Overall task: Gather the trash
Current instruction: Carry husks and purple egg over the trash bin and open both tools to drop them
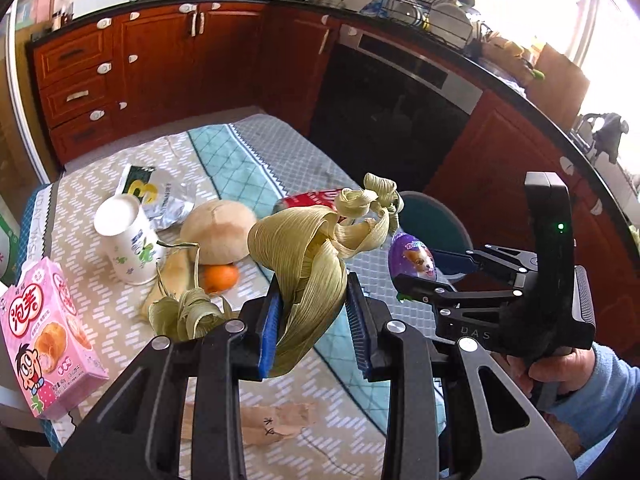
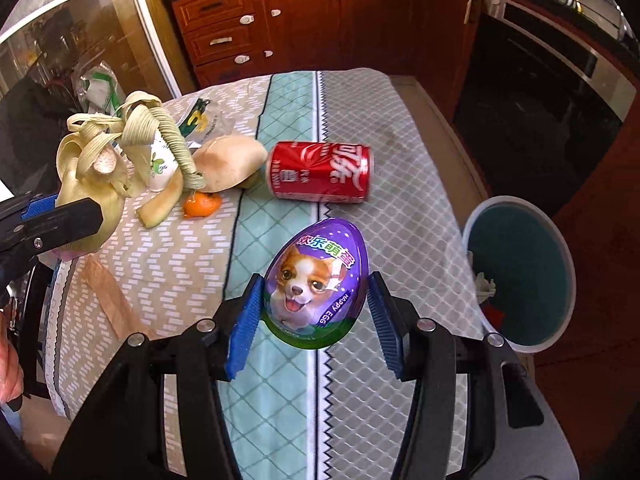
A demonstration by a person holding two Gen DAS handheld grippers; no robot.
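In the left wrist view, the left gripper [image 1: 312, 320] has its fingers [image 1: 269, 332] partly closed on a bundle of dry leaf wrappers [image 1: 308, 256]. The bundle is lifted up above the tabletop [image 1: 248, 152]. Below it, lots of trash sits on the cloth: a white paper cup [image 1: 128, 240], a silver snack bag [image 1: 160, 196], a round peel shell [image 1: 218, 232] with a small orange [image 1: 219, 278] tucked under it, another bunch of dry leaves [image 1: 184, 312], a pink snack box [image 1: 48, 336] at the near left edge, and a scrap of brown paper [image 1: 276, 420]. On the right, a person's hand [image 1: 556, 368] holds the right gripper [image 1: 424, 276], which carries a purple egg toy pack [image 1: 414, 256]. A round bin [image 1: 436, 220] peeks out behind it.

In the right wrist view, the purple egg toy pack [image 2: 316, 280] sits between the blue fingers [image 2: 244, 320] of the right gripper [image 2: 314, 316]. The left finger touches it, and the right one is very close; the egg is up off the cloth, so I think it is held. A red soda can [image 2: 320, 172] lies on its side on the tabletop. The bin [image 2: 520, 268] stands on the floor just past the right edge of the tabletop, and I can only make out a few small bits in it.

So two pieces are picked up but not dropped in yet. The can, cup, bag, peel, box and paper all still wait, so most of the job is left
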